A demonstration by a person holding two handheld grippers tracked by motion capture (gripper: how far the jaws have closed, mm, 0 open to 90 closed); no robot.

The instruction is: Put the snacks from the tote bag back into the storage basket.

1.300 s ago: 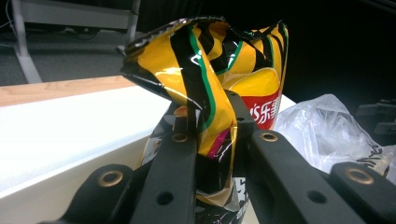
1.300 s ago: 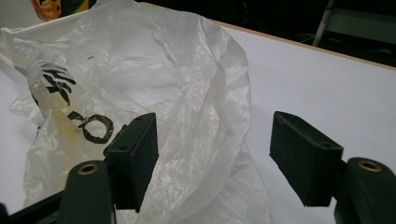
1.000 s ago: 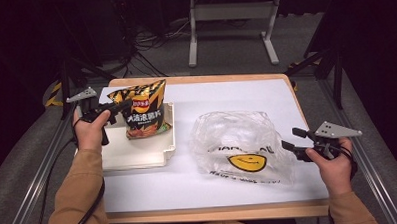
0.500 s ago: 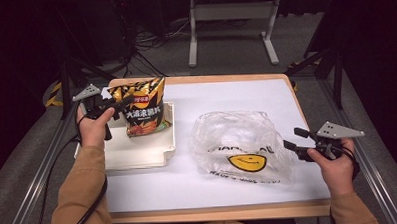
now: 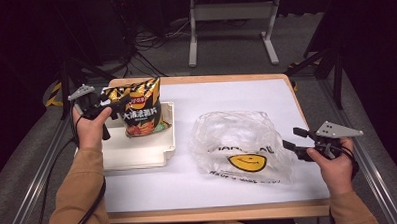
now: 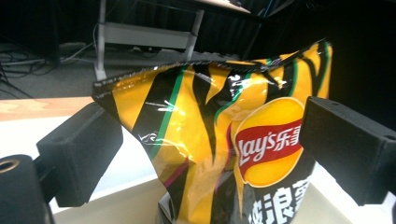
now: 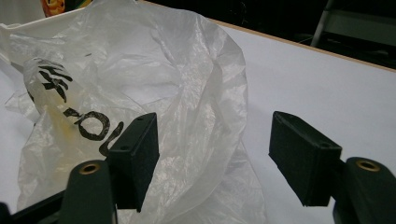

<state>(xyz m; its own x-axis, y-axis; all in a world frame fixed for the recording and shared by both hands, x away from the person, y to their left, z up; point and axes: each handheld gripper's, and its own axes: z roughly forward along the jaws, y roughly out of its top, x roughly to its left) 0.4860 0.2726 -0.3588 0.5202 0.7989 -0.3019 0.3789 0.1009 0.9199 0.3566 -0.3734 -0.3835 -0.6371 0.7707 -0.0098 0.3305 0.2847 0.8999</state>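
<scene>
A: Opening now, the left gripper (image 5: 117, 106) is letting go of the chip bag (image 5: 141, 107); jaws have just been spreading, pads clear of the foil.

B: Noted. Bag is standing in the white tray (image 5: 138, 156), placement looking done. Right gripper (image 5: 291, 139) is waiting agape beside the plastic bag (image 5: 237, 145).

We hold our left hand-held gripper (image 5: 105, 106) up at the far left, the hand (image 5: 91, 128) wrapped round its grip and the tan-sleeved forearm rising from the bottom edge. Its jaws have just been opening and now stand wide apart, pressing on nothing. Our right hand-held gripper (image 5: 292, 138) sits low at the near right, pointing left, held level in the right hand (image 5: 333, 163). Its jaws stand apart too, closed on nothing.
</scene>
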